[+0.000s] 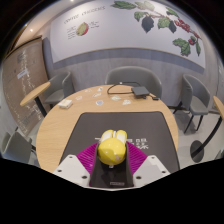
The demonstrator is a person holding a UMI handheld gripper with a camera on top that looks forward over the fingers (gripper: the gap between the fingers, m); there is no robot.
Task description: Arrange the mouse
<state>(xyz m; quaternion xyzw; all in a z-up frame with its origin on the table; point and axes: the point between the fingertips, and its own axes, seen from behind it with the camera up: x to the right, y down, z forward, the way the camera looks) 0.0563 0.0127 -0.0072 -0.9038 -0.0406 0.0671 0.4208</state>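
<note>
1. Gripper (111, 160) points forward over a round wooden table (60, 128), with its 2 fingers low in the view.
2. Yellow mouse (111, 148) sits between the 2 pink pads (86, 156). Both pads press against its sides — fingers closed on it, clamped.
3. The mouse is rounded and glossy. Whether its underside rests on the surface below cannot be told.
4. Under and ahead of the mouse lies a dark mouse mat (115, 124), rectangular, covering the middle of the table.
5. Beyond that table stands a second, longer table (90, 97). A small white object (66, 102) lies on it to the left, and a few pale items (124, 96) further right — too small to name.
6. Grey chairs (128, 76) stand around the far table; another chair (197, 108) stands to the right of the round table.
7. Back wall carries a large mural of leaves and fruit (160, 22), with a pale poster panel (82, 27) beside it.
</note>
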